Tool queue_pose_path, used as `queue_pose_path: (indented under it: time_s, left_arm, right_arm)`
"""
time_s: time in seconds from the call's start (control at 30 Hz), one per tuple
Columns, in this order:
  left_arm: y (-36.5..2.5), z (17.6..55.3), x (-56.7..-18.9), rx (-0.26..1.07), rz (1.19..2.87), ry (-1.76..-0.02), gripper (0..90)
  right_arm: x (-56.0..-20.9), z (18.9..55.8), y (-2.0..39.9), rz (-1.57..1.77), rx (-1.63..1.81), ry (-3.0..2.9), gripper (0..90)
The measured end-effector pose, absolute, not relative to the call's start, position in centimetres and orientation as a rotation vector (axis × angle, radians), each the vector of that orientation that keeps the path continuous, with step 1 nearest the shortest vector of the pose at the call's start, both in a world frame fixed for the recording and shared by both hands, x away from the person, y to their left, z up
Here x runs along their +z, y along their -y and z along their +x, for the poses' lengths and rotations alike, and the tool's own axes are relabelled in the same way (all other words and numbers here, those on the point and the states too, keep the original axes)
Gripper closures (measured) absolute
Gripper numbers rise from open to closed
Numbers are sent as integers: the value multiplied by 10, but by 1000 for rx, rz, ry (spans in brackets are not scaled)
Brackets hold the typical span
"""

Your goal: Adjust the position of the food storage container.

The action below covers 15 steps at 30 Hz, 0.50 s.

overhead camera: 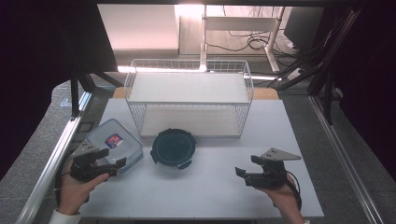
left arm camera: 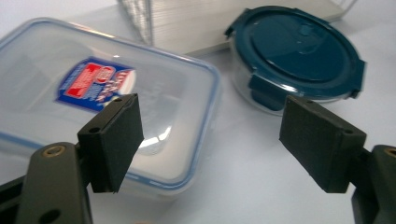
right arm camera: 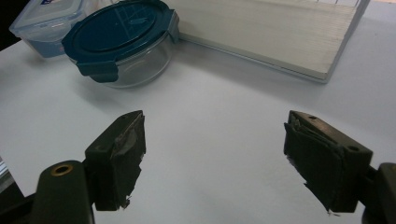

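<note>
Jaws spread wide on both grippers, nothing between them. Left gripper (overhead camera: 111, 162) at the near edge of the box (overhead camera: 113, 140), clear lid on, at the surface's (overhead camera: 205, 191) left. Round bowl (overhead camera: 173, 147) with dark lid just right of it, before the wire rack (overhead camera: 189, 95). Right gripper (overhead camera: 248, 165) over bare surface, well apart.

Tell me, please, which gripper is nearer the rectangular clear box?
Left. The left gripper sits at the box's near edge; the right gripper is far across the table, beyond the round container.
</note>
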<state>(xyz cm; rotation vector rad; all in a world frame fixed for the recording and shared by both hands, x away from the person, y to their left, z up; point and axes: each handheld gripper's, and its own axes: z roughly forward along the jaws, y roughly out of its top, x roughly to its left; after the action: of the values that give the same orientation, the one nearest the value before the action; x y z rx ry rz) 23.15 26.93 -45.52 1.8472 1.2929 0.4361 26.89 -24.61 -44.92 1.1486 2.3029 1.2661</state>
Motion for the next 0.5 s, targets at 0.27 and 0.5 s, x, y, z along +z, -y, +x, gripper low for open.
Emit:
queue_pose_path:
  time_s: [0.27,0.5]
  left_arm:
    - [-266,233,-457,422,1867,-1294,210]
    - [-272,245,-456,417,1891,-1327,246]
  right_arm:
    - [-450,269,247,1158,1256,-2298,213]
    - [-451,270,245,1157,1249,-2308,213]
